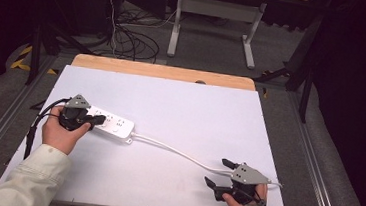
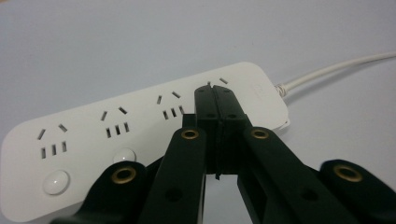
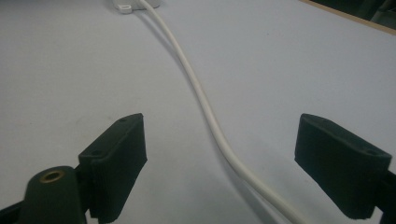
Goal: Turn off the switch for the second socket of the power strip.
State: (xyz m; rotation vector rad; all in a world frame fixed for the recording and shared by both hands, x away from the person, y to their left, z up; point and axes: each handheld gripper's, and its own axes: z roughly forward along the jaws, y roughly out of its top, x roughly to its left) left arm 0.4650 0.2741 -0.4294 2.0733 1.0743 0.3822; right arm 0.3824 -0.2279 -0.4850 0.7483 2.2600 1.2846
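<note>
From the high view I see the white power strip (image 1: 111, 123) lying at the table's (image 1: 180, 108) left, my left gripper (image 1: 100, 120) over it. In the left gripper view its jaws are pressed together above the sockets. In the right gripper view my right gripper (image 3: 219, 161) stands wide apart, the white cord (image 3: 205, 102) running between.

The power strip (image 2: 140, 126) is smooth white plastic with a slight sheen, and its cord (image 3: 205, 107) has a smooth white sheath. The table (image 1: 190, 108) carries a matt white surface over a wood board edge. Both grippers' jaws are matt black plastic with brass-coloured metal rivets.
</note>
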